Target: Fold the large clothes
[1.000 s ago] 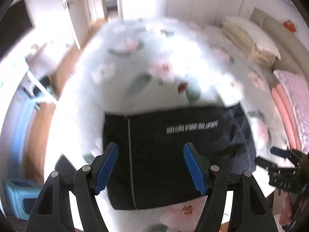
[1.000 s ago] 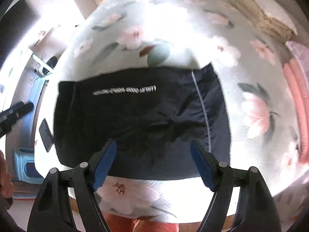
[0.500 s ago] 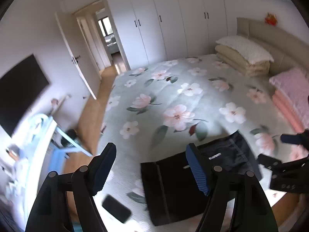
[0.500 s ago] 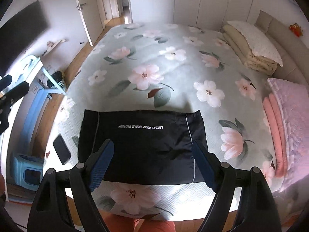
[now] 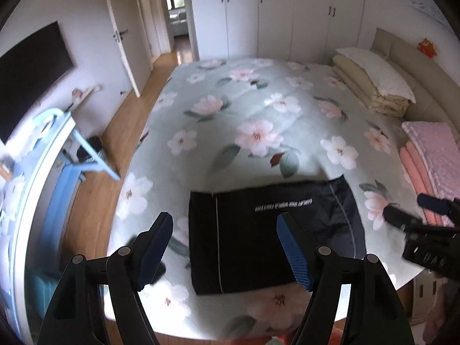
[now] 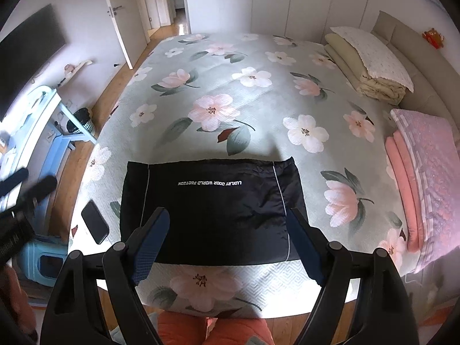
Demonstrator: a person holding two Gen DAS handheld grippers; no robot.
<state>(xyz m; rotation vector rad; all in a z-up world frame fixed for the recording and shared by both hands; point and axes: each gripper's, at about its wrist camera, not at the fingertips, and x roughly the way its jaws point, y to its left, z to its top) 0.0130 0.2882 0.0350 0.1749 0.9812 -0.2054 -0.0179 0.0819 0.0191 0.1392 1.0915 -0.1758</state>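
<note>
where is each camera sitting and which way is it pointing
Left wrist: on the left gripper, above the bed's near edge, facing its far side; open fingers and the right gripper show.
Right wrist: on the right gripper, more squarely over the folded black garment; open fingers, left gripper and orange-clad legs show.
Both share garment, bed, phone.

Black garment (image 6: 212, 210) with white lettering and thin pale piping, on pale green bedspread (image 6: 258, 103) – pink-and-white flowers. Blue pads (image 6: 151, 241), black gripper frames – pink quilt (image 6: 428, 172), cream bedding (image 6: 368, 63).
</note>
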